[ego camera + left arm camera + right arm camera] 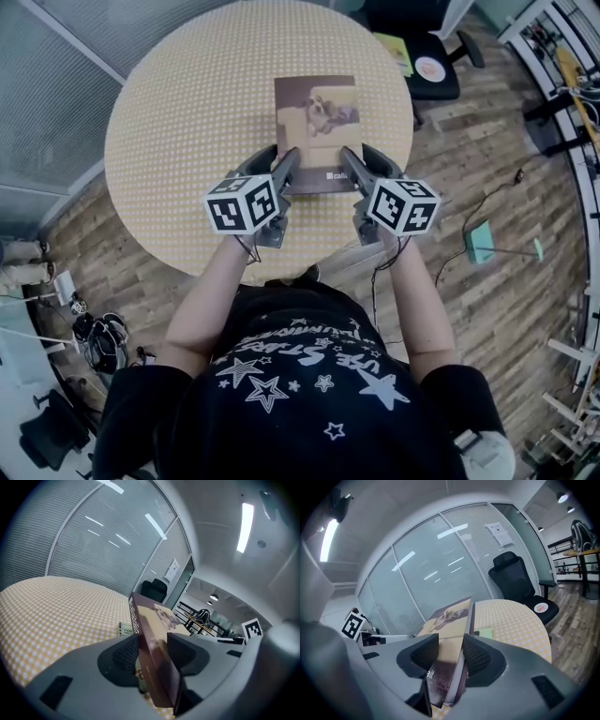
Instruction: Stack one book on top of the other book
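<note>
A brown book with a dog on its cover (317, 131) hangs over the round table with the yellow checked cloth (187, 122), and both grippers hold it by its near edge. My left gripper (285, 167) is shut on the near left corner, its pads clamping the spine (151, 658). On the near right corner my right gripper (351, 167) is shut too, squeezing the pages (449, 660). A second, greenish book (124, 629) lies flat on the cloth just beyond and below the held one (483, 633). In the head view the held book hides it.
A black office chair (427, 58) with a green item and a round disc on its seat stands past the table's far right edge (516, 581). Frosted glass walls run along the far side. A teal stand (489, 244) sits on the wooden floor at right.
</note>
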### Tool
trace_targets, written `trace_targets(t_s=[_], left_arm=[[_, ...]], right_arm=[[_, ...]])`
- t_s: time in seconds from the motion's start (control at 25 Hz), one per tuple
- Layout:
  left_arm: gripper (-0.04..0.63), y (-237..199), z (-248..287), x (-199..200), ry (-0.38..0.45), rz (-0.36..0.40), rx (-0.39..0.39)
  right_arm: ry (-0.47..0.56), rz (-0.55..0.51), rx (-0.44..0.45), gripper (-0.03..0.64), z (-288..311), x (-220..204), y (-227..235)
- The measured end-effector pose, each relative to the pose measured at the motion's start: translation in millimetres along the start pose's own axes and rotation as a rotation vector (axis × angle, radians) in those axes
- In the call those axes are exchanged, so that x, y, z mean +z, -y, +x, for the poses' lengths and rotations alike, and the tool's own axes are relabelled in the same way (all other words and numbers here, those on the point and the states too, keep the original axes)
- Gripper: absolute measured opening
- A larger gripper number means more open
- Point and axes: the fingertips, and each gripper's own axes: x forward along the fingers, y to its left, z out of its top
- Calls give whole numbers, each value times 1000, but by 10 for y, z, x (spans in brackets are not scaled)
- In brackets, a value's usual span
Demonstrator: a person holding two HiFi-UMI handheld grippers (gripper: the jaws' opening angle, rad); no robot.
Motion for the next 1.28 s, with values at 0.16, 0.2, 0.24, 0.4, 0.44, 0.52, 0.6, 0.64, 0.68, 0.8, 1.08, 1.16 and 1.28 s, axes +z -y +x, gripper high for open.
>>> trace_targets(t_s=[0.16, 0.2, 0.24, 0.4, 0.44, 0.52, 0.6, 0.64, 0.68, 0.8, 1.08, 1.16, 1.28], left_arm=[[190, 0, 179, -113, -34, -6, 3], [190, -7, 210, -148, -42, -9, 5], [190, -20, 240, -183, -49, -12, 8], [190, -134, 371, -316, -83, -33, 27], [190, -165, 401, -349, -91, -38, 32], [190, -219, 452, -412, -106, -48, 42], [190, -255, 494, -466, -120, -55, 49], [190, -268, 510, -489, -127, -56, 51], [190, -279, 522, -510, -134, -56, 53], [190, -315, 560, -547, -152, -59, 57], [190, -340, 604, -596, -178, -58, 69], [190, -333, 596, -619, -185, -51, 70], [190, -357, 595, -680, -198, -67, 74]], right_arm=[[-22, 25, -11, 172, 31, -91, 195], [-28, 31, -13, 172, 40, -120, 232], [-35, 38, -14, 172, 55, -153, 268], [-69, 70, -21, 172, 174, -295, 408], [-78, 77, -22, 172, 204, -330, 437], [-92, 86, -26, 172, 251, -398, 486], [-102, 96, -30, 172, 278, -457, 531], [-107, 100, -32, 172, 288, -482, 549], [-112, 103, -33, 172, 297, -505, 562], [-130, 107, -34, 172, 340, -550, 596], [-157, 133, -31, 172, 377, -623, 656], [-161, 134, -28, 172, 363, -646, 656], [-169, 118, -26, 172, 369, -667, 652]])
